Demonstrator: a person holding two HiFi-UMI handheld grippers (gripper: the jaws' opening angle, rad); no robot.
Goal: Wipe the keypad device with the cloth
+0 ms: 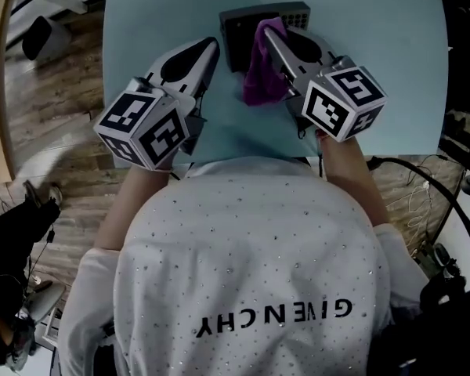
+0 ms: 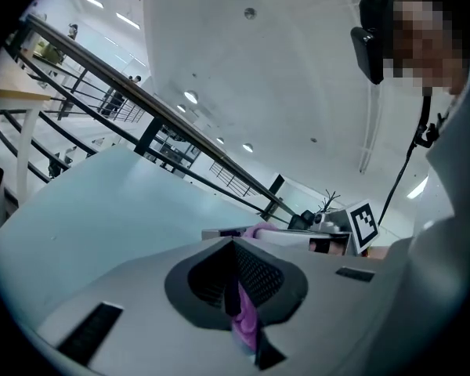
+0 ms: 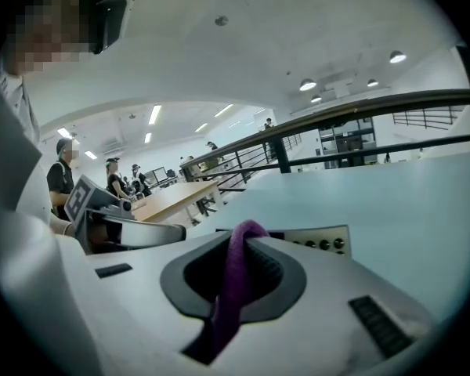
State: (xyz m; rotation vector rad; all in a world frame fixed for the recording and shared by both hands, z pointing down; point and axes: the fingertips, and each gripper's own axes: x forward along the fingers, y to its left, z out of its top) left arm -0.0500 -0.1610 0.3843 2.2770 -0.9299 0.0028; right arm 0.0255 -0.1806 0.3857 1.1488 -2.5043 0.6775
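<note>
A dark keypad device (image 1: 243, 22) lies at the far side of the pale blue table (image 1: 164, 22); its button row shows in the right gripper view (image 3: 319, 241). My right gripper (image 1: 268, 31) is shut on a purple cloth (image 1: 260, 73), with its tip over the device and the cloth hanging toward me. The cloth (image 3: 233, 280) runs down between the right gripper's (image 3: 247, 233) jaws. My left gripper (image 1: 211, 47) hovers just left of the device, jaws together (image 2: 233, 243). A purple sliver (image 2: 243, 323) shows low in their gap; what it is I cannot tell.
The table's near edge (image 1: 251, 151) runs just in front of the person's body. Wooden floor (image 1: 55, 92) lies to the left, cables (image 1: 431, 194) to the right. A railing (image 3: 352, 112) and several people (image 3: 63, 180) stand in the background.
</note>
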